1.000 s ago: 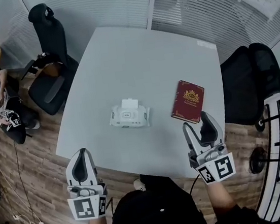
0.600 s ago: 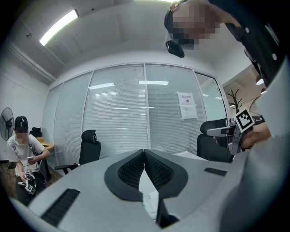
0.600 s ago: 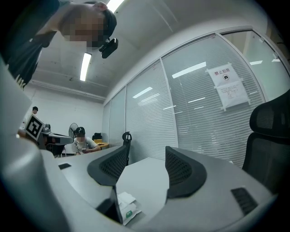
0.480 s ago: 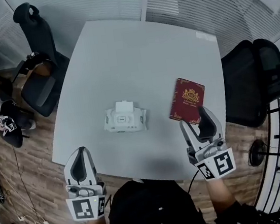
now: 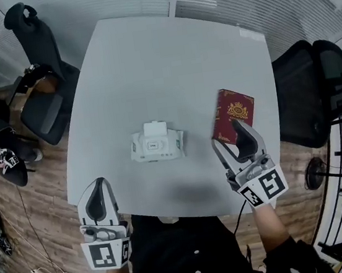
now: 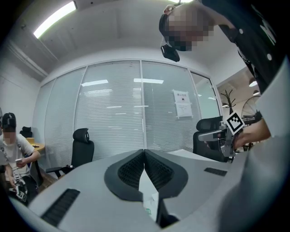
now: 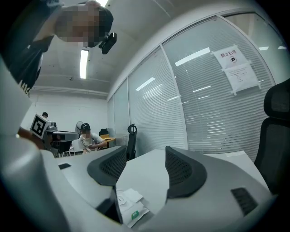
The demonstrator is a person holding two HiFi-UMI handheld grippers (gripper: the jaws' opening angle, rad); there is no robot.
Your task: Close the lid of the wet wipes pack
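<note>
Glass walls hung with blinds close off the office, where a pale grey table (image 5: 150, 73) stands between black chairs (image 5: 46, 112). Toward its near edge lies the wet wipes pack (image 5: 157, 147), its lid (image 5: 155, 128) flipped up on the far side. A red book (image 5: 235, 115) lies to its right, apart from it. The left gripper (image 5: 98, 185) hangs off the near edge, jaws pressed together on nothing. The right gripper (image 5: 228, 136) hovers at the book's near end, jaws wide apart.

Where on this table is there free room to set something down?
The far half of the table, beyond the wipes pack and the red book, is bare. So is the left side beside the pack. The near right is crowded: the right gripper hangs by the book.
</note>
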